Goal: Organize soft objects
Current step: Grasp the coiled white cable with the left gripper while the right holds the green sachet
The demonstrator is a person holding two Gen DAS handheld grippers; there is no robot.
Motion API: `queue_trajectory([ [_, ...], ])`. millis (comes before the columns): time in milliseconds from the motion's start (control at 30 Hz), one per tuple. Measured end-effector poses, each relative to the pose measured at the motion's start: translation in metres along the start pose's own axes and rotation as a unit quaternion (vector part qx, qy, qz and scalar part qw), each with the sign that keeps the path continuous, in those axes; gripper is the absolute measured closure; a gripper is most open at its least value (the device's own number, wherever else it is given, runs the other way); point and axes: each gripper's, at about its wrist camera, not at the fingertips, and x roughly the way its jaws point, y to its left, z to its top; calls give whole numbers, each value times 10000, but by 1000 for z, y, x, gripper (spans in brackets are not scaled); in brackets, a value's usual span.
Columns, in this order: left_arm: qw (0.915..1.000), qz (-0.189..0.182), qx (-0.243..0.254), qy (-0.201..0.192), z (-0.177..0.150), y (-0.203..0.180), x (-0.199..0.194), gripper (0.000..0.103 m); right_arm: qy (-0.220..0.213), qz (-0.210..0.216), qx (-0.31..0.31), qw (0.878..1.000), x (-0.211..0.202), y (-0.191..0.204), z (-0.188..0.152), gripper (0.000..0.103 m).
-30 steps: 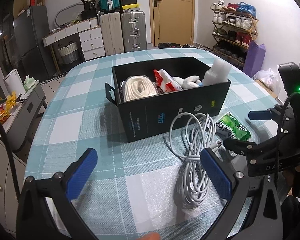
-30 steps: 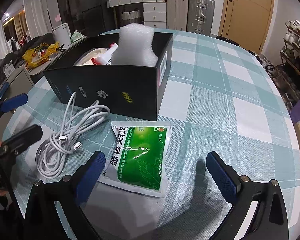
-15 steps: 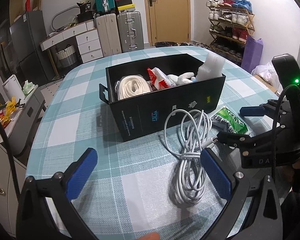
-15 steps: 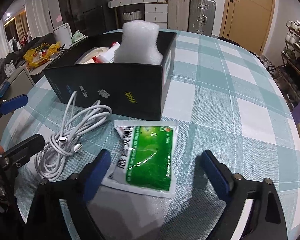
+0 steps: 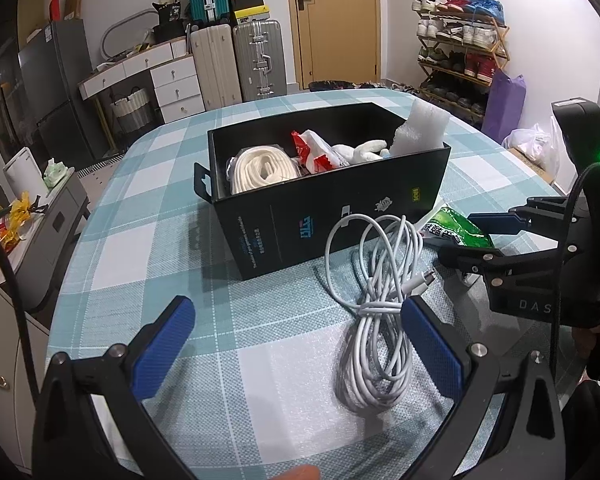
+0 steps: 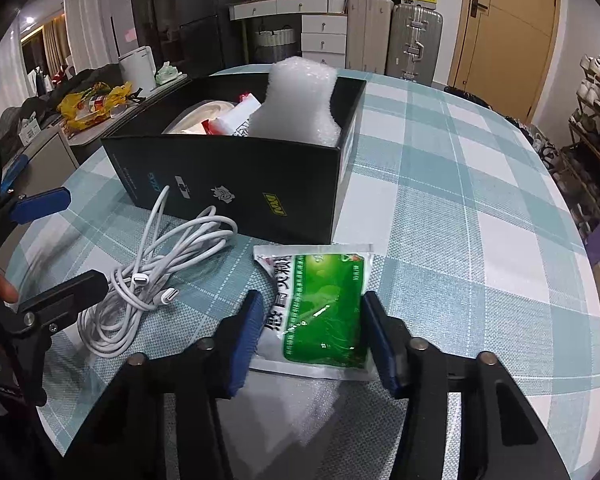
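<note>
Right gripper (image 6: 311,336) straddles a green sachet (image 6: 324,308) on the checked table (image 6: 480,208) while the left gripper (image 5: 296,344) hangs spread wide.

The right gripper's blue pads (image 6: 246,336) sit one on each side of the flat green sachet, narrowed around it; whether they press its edges cannot be told. The sachet lies just ahead of that gripper, its far end close to the near wall of the black box (image 6: 236,184). The left gripper's fingers are well apart with nothing between them; the white cable (image 5: 374,308) lies coiled just ahead, against its right finger. Beyond the cable stands the box, holding a cream rolled cloth (image 5: 262,170), a red-and-white packet (image 5: 314,152), a white plush toy (image 5: 358,149) and white foam (image 5: 422,128).
</note>
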Motion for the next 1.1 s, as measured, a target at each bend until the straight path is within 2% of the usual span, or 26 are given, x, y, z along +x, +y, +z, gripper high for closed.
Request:
queue_trajectory([
  [533, 9993, -276, -155, 195, -2, -6, 10, 0, -206, 87, -138, 9997, -16, -1, 2, 58],
  [767, 9987, -209, 236, 391, -6, -26, 21, 2, -117, 116, -162, 9997, -13, -3, 1, 58],
  [900, 9982, -331, 311, 390, -6, -31, 22, 14, -64, 130, -156, 9998, -9, -5, -1, 58],
  [933, 9981, -357, 326, 391, -6, -32, 21, 22, -45, 138, -158, 9998, -8, -5, -1, 58],
  [1000, 9977, -407, 342, 420, -7, -33, 22, 32, -15, 151, -158, 9998, -6, -6, -2, 58],
  [1033, 9976, -474, 325, 397, -7, -33, 21, 40, -2, 171, -148, 9997, -5, -7, -2, 58],
  [1100, 9973, -562, 263, 388, -8, -32, 20, 49, 14, 171, -131, 9998, -4, -8, -2, 58],
])
